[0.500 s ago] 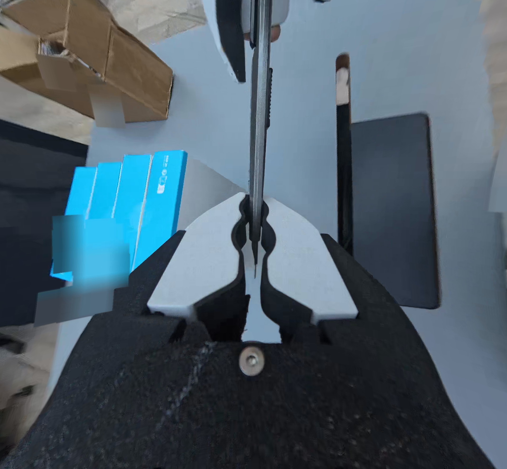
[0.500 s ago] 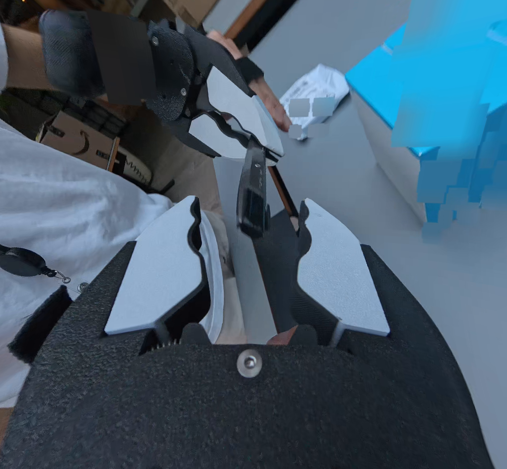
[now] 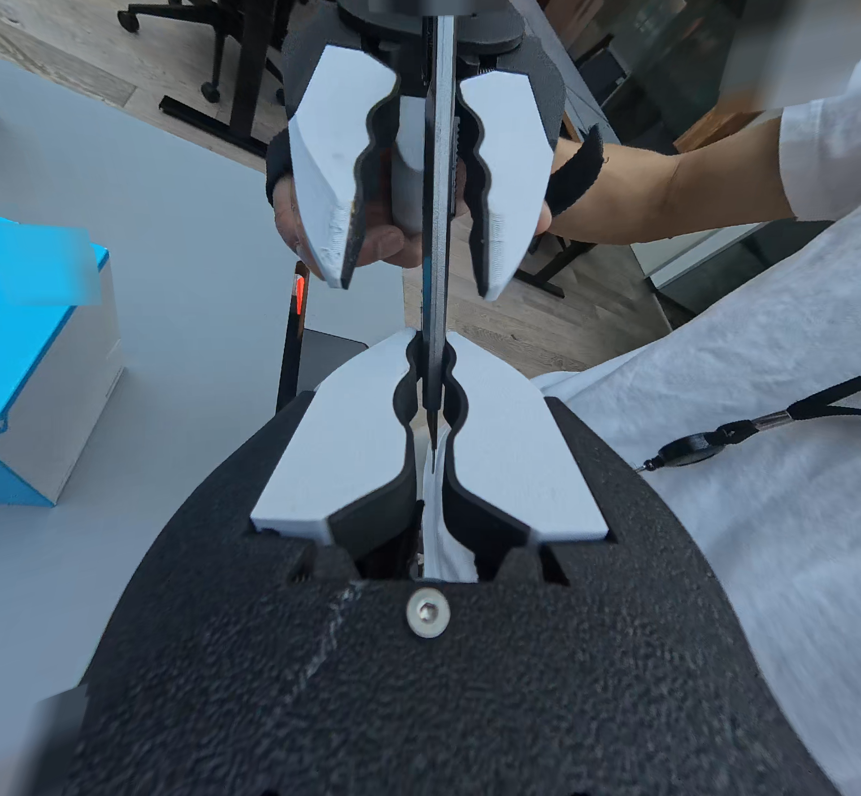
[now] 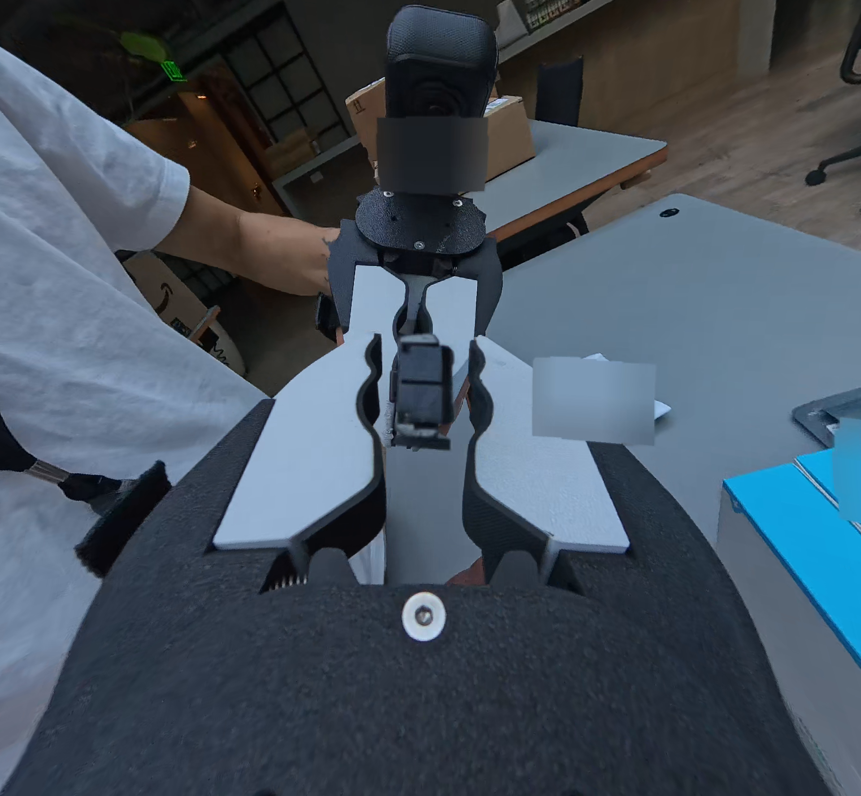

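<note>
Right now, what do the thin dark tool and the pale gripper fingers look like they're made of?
The thin dark tool looks like metal: flat, grey, faint sheen, tapering to a needle point. The left gripper fingers look like matte pale plastic with black, possibly rubbery, wavy inner pads.

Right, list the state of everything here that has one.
Left tool: shut on the pointed end of the slim black cutter.
Right tool: open, fingers either side of the cutter's other end, not gripping.
Cutter: held in the air.
Blue-lidded white box: lid on, resting on the grey table.
Brown cardboard box: closed.
</note>
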### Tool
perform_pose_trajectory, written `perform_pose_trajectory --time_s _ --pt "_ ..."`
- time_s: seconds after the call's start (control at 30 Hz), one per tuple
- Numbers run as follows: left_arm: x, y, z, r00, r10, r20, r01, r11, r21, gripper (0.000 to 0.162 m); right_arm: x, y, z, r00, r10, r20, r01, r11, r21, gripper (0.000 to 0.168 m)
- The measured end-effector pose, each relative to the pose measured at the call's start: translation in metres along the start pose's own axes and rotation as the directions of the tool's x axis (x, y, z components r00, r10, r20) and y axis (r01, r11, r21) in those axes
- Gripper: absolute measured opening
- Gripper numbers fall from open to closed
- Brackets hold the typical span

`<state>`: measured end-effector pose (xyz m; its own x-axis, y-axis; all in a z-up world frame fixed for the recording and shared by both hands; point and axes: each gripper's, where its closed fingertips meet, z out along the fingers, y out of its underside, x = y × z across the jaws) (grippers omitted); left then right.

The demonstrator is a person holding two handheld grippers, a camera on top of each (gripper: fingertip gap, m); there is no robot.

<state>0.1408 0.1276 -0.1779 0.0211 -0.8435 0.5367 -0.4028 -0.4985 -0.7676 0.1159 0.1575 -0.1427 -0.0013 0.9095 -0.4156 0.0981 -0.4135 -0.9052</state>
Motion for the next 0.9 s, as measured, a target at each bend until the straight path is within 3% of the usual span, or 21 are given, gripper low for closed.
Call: perform_pose_trajectory --time_s 0.17,0.3,0.4,0.67,0.7,0.9 --pt "0.006 0.003 -0.017 0.999 0.026 0.022 -0.026 0.999 -0.040 0.005 -0.006 0.009 0.014 0.999 -0.049 0.020 0.052 0.987 -0.150 0.035" --pt "0.001 0.014 -0.023 0.993 0.082 0.080 -0.067 0.983 -0.169 0.005 -0.011 0.014 0.020 0.996 -0.076 0.035 0.082 0.973 -0.216 0.028" --pt "0.002 0.010 -0.025 0.993 0.087 0.081 -0.072 0.982 -0.175 0.005 -0.013 0.019 0.022 0.993 -0.116 0.036 0.121 0.957 -0.263 0.023" --pt "0.008 0.008 -0.017 0.988 0.128 0.086 -0.107 0.971 -0.216 0.005 -0.020 0.016 0.014 0.989 -0.147 0.028 0.150 0.955 -0.255 0.018" --pt "0.009 0.008 -0.016 0.988 0.130 0.082 -0.110 0.971 -0.214 0.005 -0.021 0.016 0.013 0.989 -0.143 0.029 0.146 0.958 -0.246 0.008" --pt "0.015 0.008 -0.010 0.987 0.146 0.072 -0.127 0.967 -0.220 0.005 -0.029 0.014 0.012 0.990 -0.138 0.041 0.144 0.971 -0.190 0.008"
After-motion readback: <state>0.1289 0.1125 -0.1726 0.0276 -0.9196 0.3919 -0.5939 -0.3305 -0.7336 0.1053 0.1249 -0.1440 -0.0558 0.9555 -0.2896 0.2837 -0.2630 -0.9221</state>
